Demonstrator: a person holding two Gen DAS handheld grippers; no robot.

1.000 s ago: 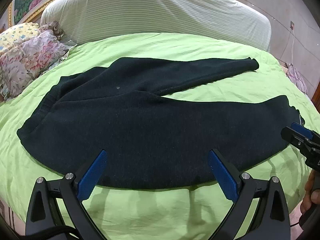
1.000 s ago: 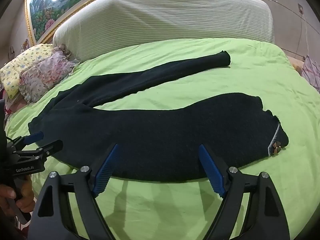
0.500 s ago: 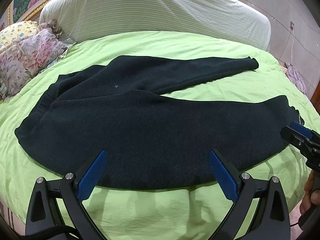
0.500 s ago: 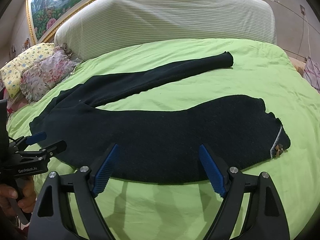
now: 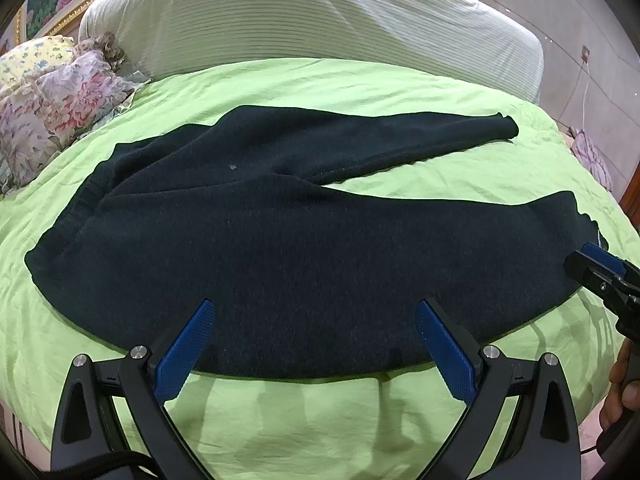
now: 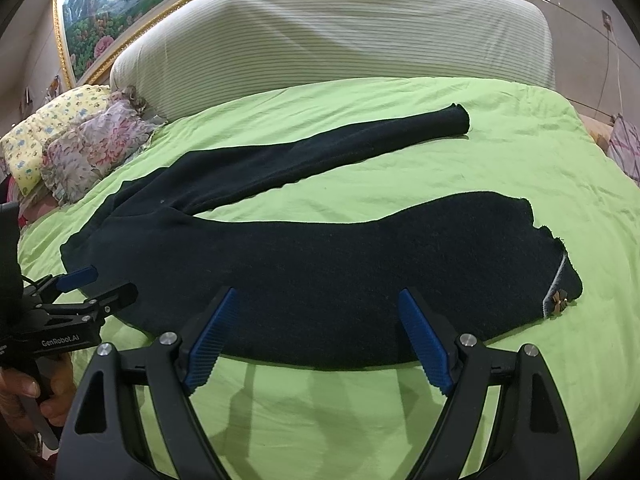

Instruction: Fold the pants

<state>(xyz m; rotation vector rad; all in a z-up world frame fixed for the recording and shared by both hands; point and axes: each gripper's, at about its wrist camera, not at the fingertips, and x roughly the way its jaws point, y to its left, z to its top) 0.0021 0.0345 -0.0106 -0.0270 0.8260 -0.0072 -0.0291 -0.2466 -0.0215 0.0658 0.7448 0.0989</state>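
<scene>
Since a second ago almost nothing has shifted: from my left gripper (image 5: 314,322) the pants (image 5: 280,248) sit a touch lower and nearer in the frame, and both tools hang at the near edge of the bed (image 5: 360,84) as they did. I have the left gripper spread wide with nothing between its blue pads (image 5: 184,352), and the right gripper (image 6: 316,312) stands open and empty just the same.

The pants lie flat on the green sheet, waistband to my left, legs splayed apart to the right, the far leg reaching toward the striped headboard (image 6: 340,36).

From the left view I lose the near cuff behind the tip of the right gripper (image 5: 600,270), and the hand below it is cut off by the frame. Only the right view shows that cuff whole, with a small flower trim (image 6: 559,302) I cannot make out clearly. It also shows the left gripper (image 6: 94,284) from the side near the waistband, and more of the framed painting (image 6: 104,12). Floral pillows (image 5: 52,112) sit at the far left, partly cropped.
</scene>
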